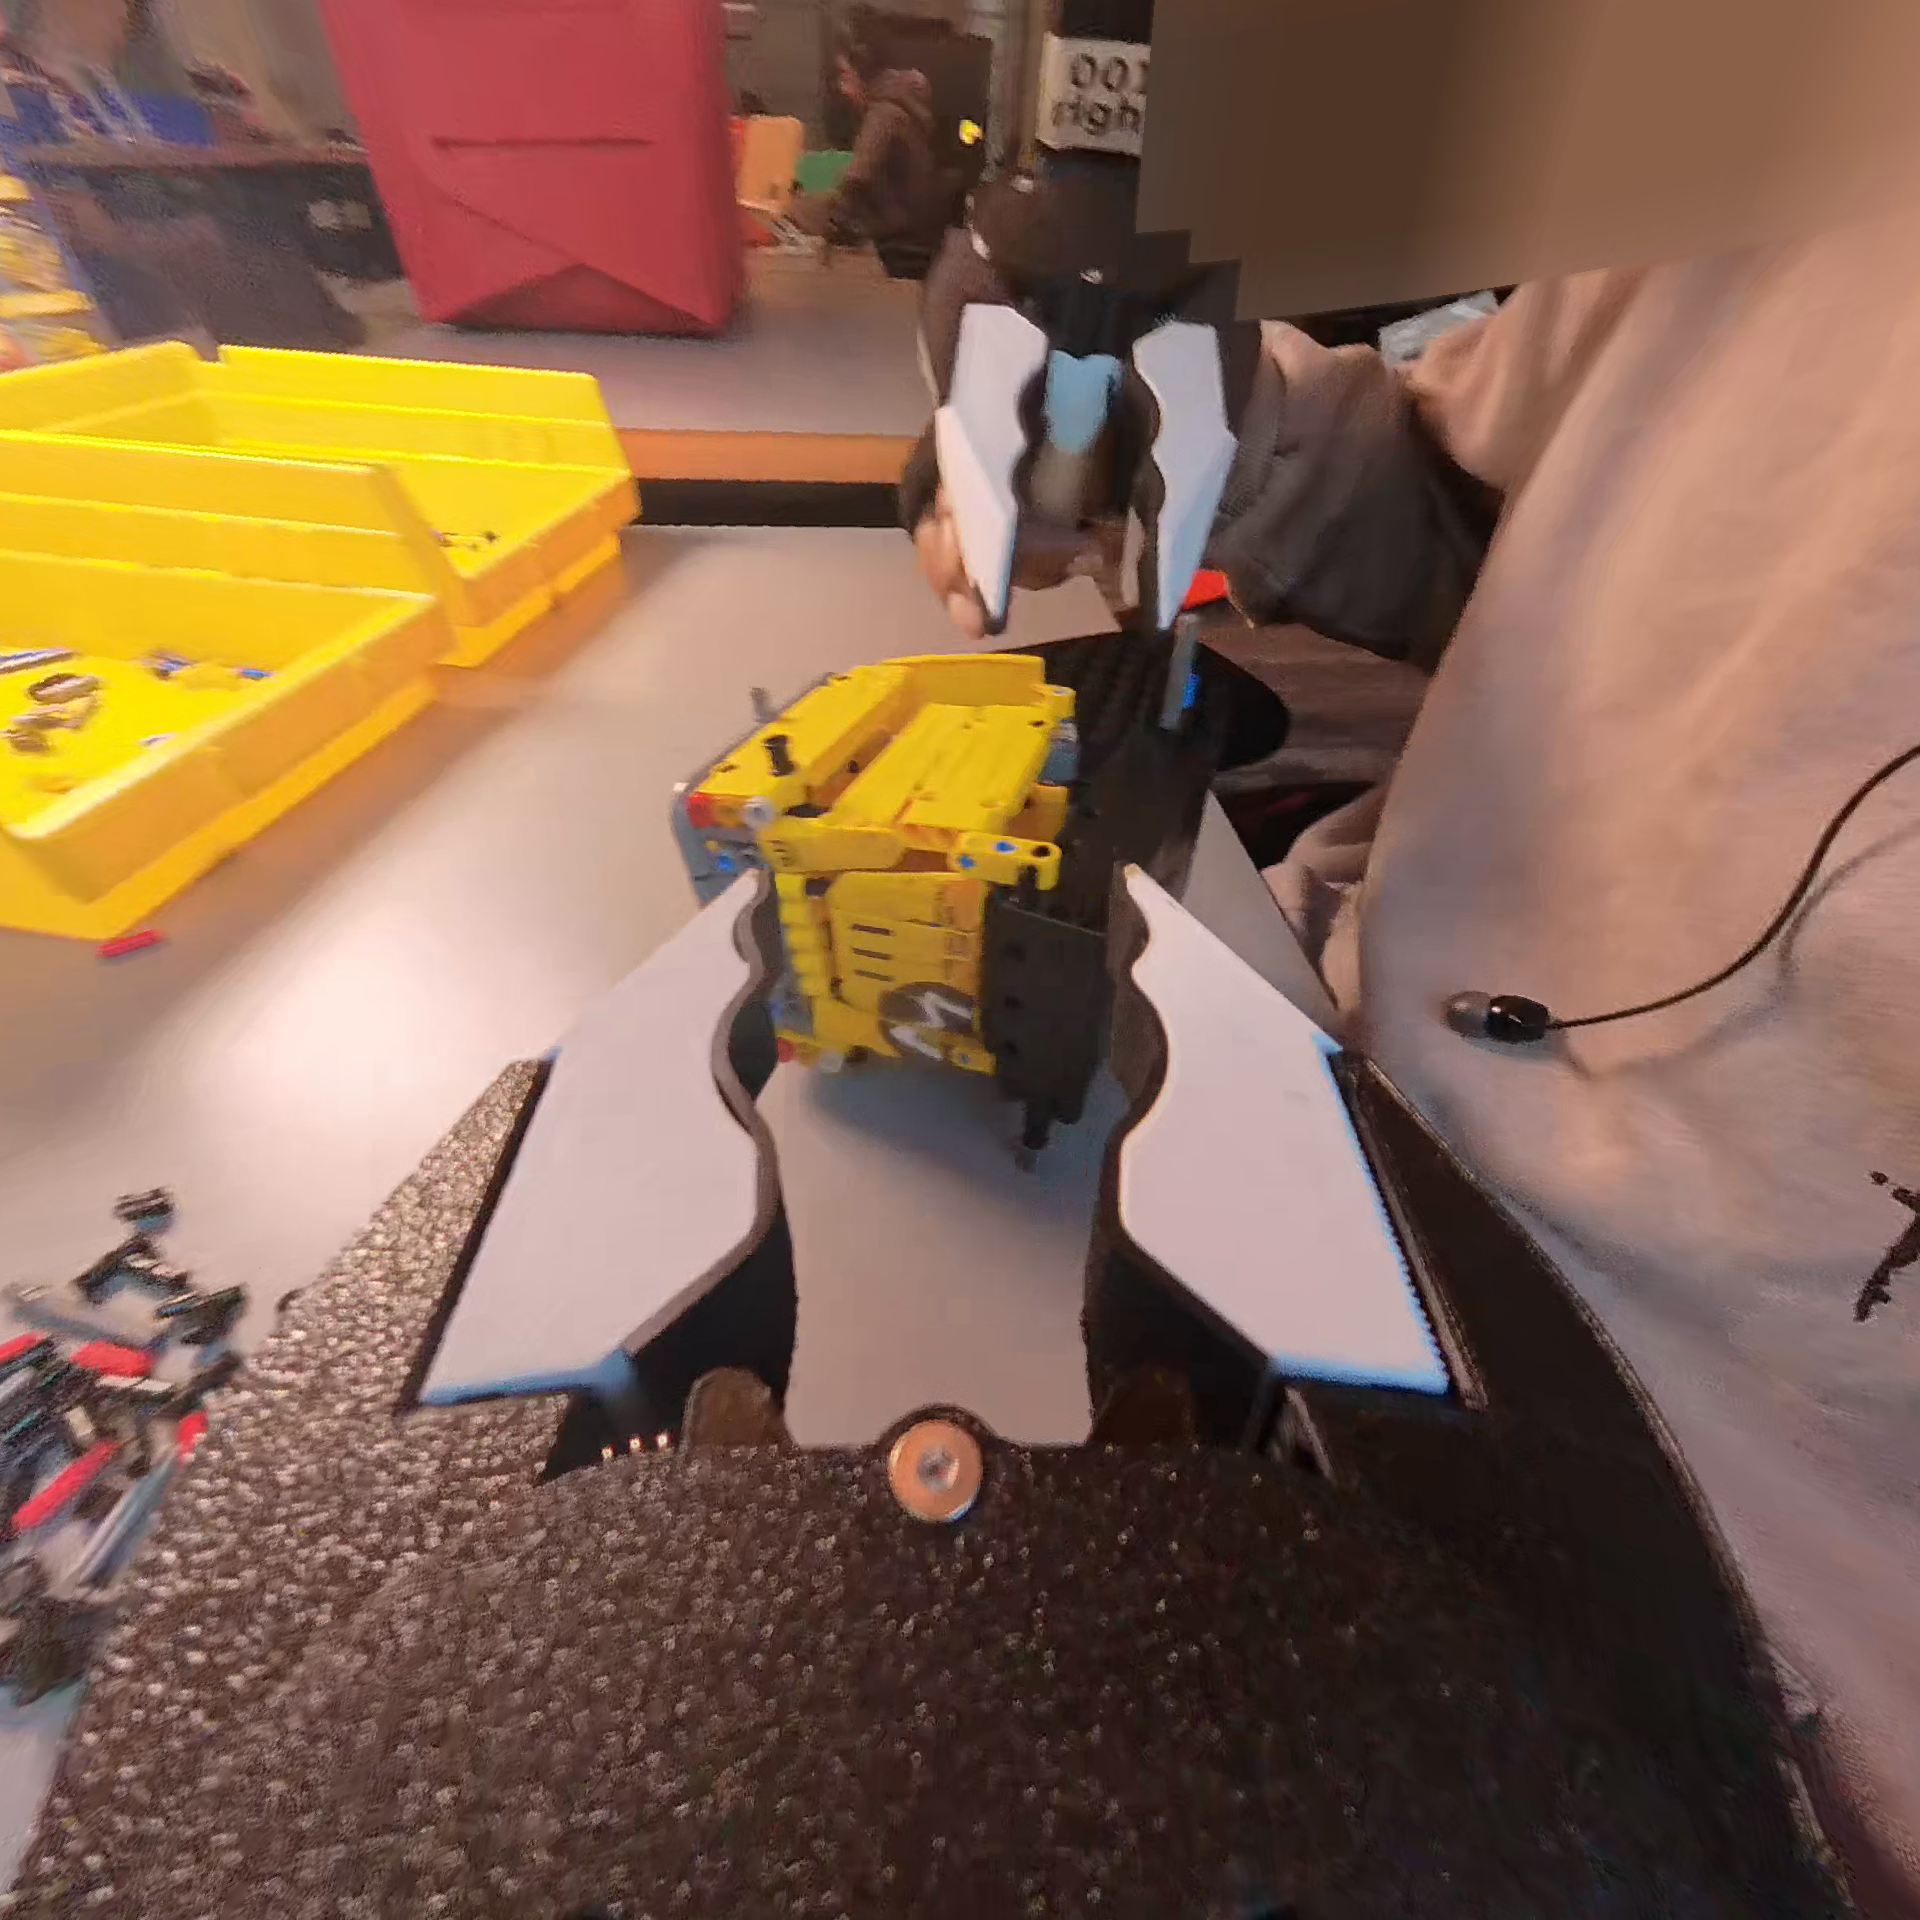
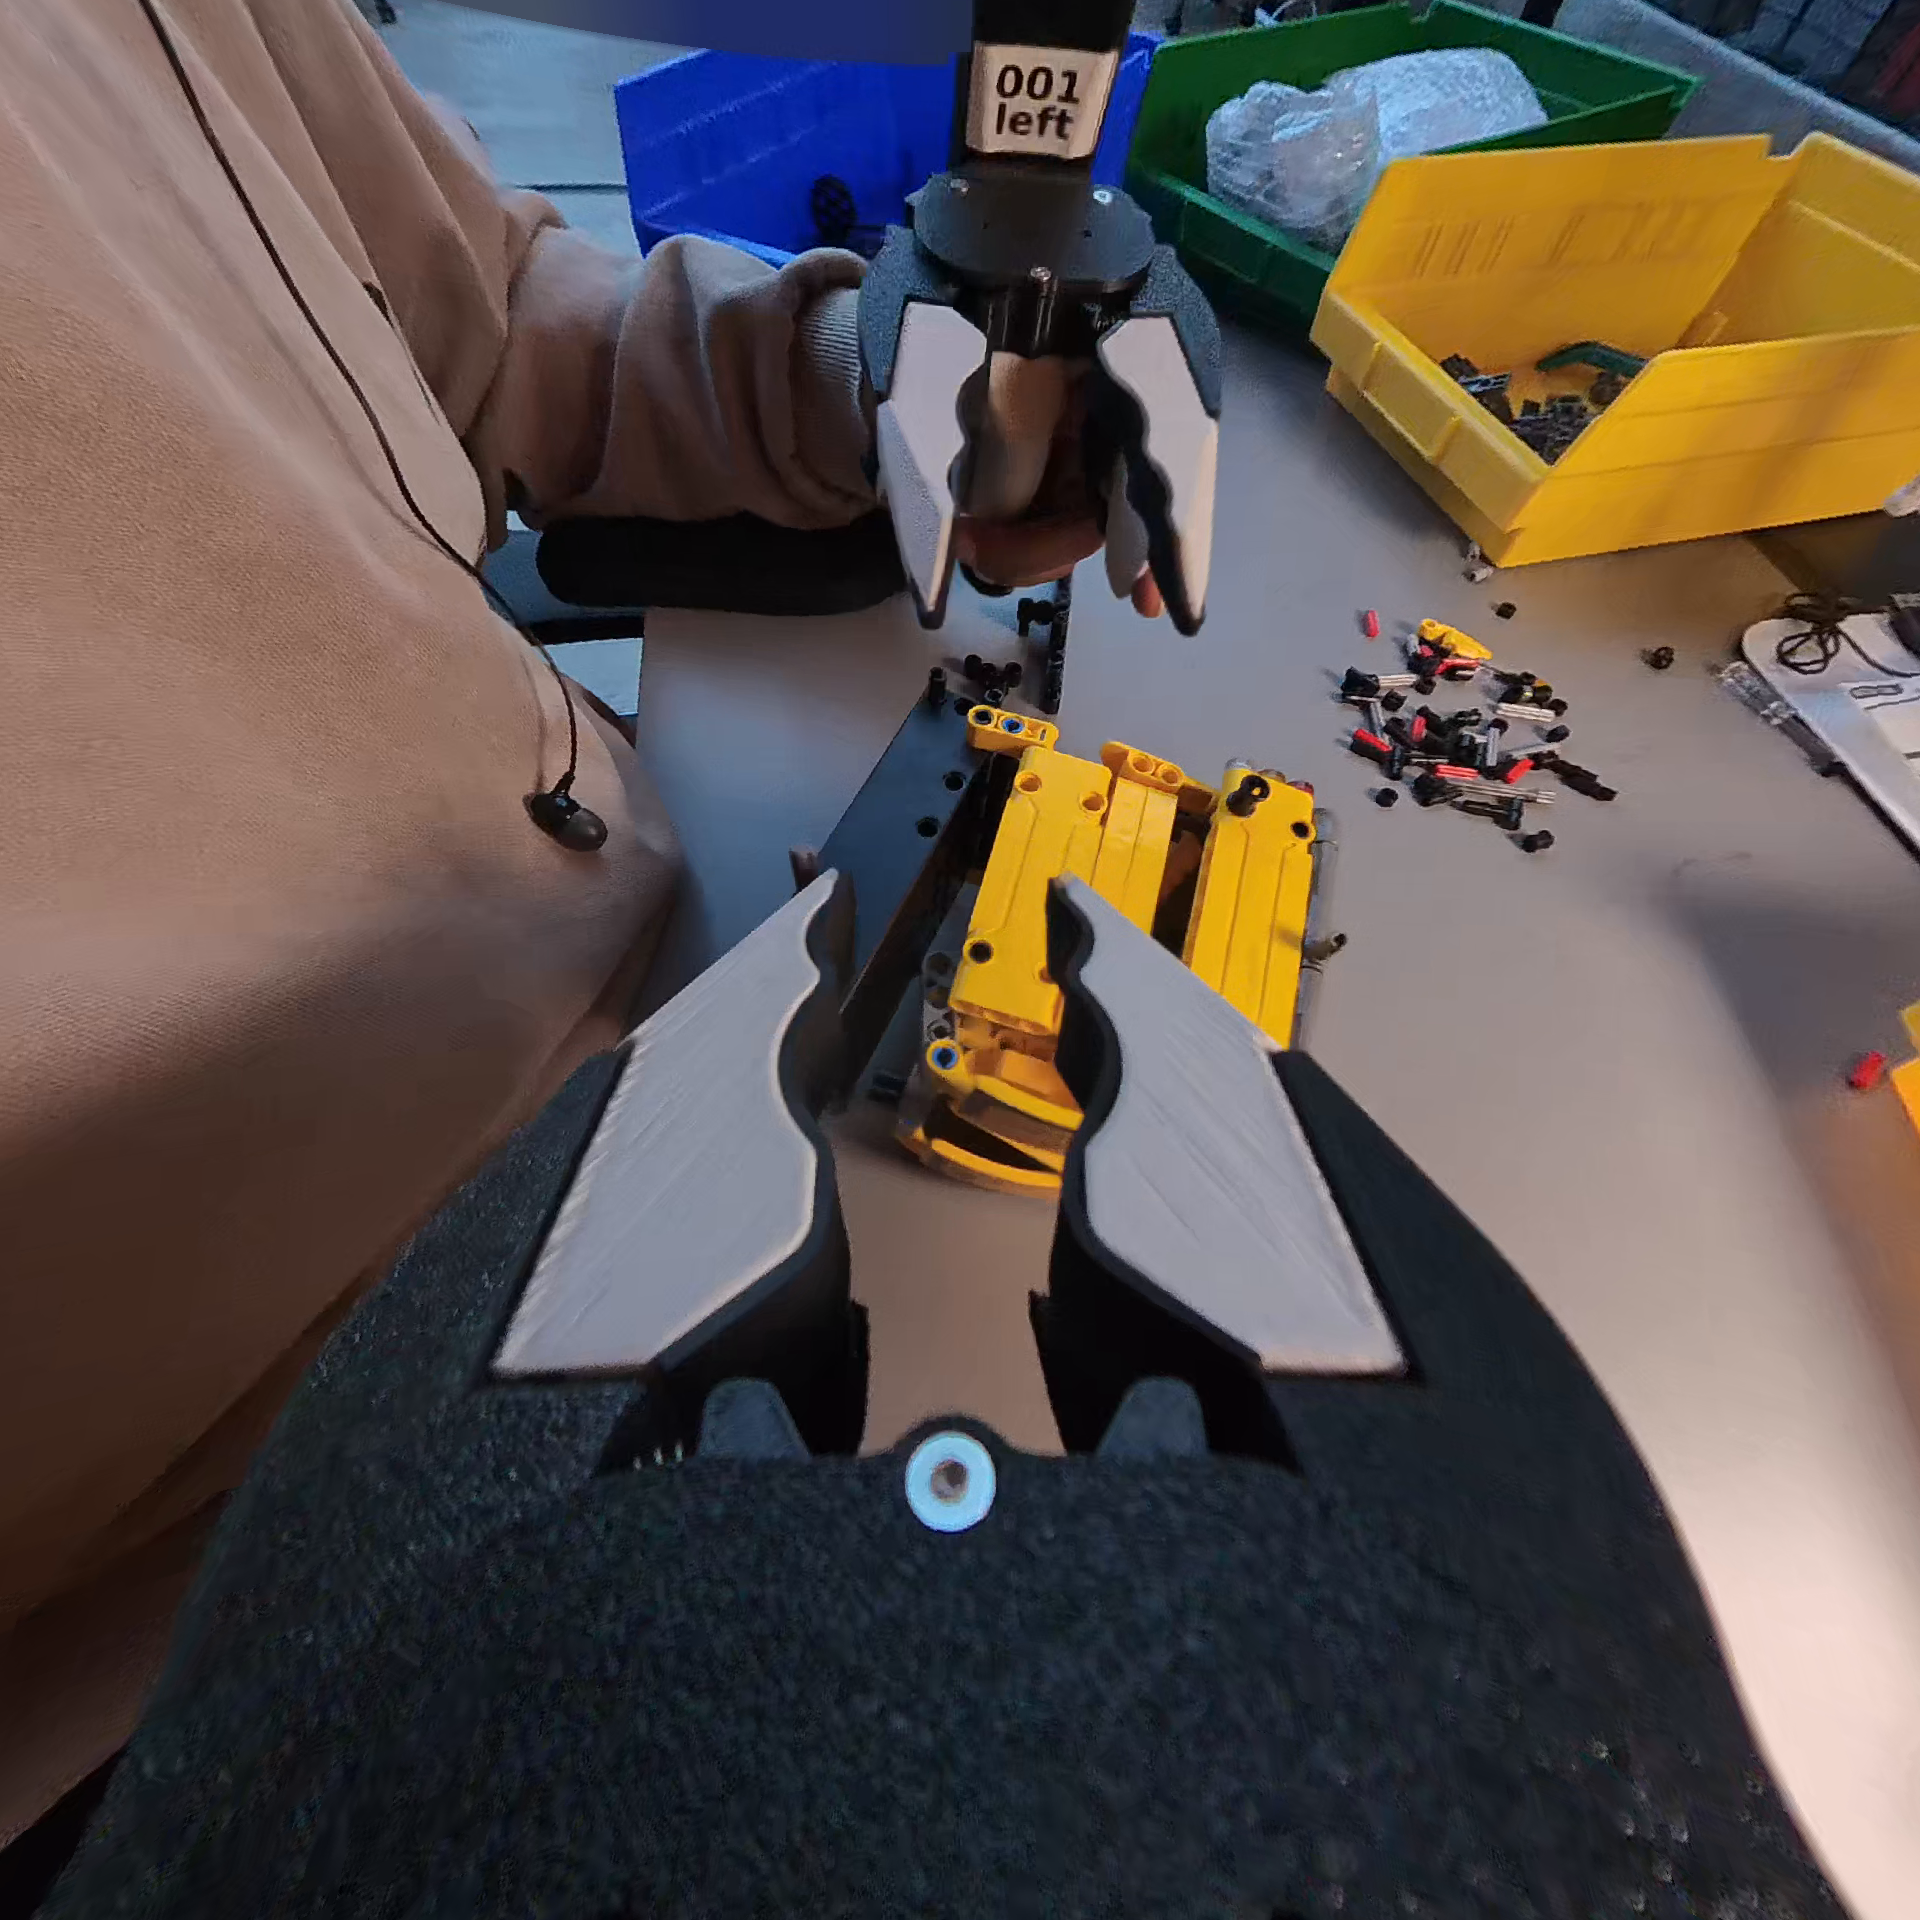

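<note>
On a grey bench (image 2: 1558, 1091), a yellow-and-black brick model (image 2: 1091, 894) lies between two facing grippers. The left gripper (image 1: 940, 914) and right gripper (image 2: 940, 914) each have jaws open around it, gripping nothing; loose pieces (image 2: 1455, 727) lie nearby.

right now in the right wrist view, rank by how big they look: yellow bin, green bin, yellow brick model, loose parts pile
1. yellow bin
2. yellow brick model, though it is nearer the camera
3. green bin, partly hidden
4. loose parts pile
</note>
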Tool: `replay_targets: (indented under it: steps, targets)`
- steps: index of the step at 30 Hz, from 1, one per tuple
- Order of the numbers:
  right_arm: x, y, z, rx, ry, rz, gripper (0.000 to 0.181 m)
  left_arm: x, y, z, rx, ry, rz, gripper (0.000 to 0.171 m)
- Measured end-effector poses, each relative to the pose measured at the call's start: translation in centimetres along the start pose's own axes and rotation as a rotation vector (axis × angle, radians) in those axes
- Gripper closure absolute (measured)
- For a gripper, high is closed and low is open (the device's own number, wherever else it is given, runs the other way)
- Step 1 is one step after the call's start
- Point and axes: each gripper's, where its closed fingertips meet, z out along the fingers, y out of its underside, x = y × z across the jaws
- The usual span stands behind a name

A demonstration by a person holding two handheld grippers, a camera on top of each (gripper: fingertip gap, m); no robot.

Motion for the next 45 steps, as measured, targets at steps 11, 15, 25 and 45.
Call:
replay_targets:
  steps: [11,15,25,45]
  targets:
    - [-3.1,3.8,0.8,-0.182,0.022,0.004,0.155,1.6,2.3,3.2,-0.157,-0.027,0.099,0.126]
    - [-0.9,4.4,-0.5,-0.196,0.113,0.0,0.157,1.1,2.4,3.3,-0.166,-0.059,0.093,0.137]
    - [5.3,5.2,-2.5,-0.202,0.363,-0.025,0.172,-2.7,2.1,3.2,-0.161,-0.271,0.095,0.143]
    - [8.7,4.9,-2.0,-0.244,0.361,-0.066,0.158,-9.8,0.7,-7.2,-0.003,-0.551,-0.095,0.137]
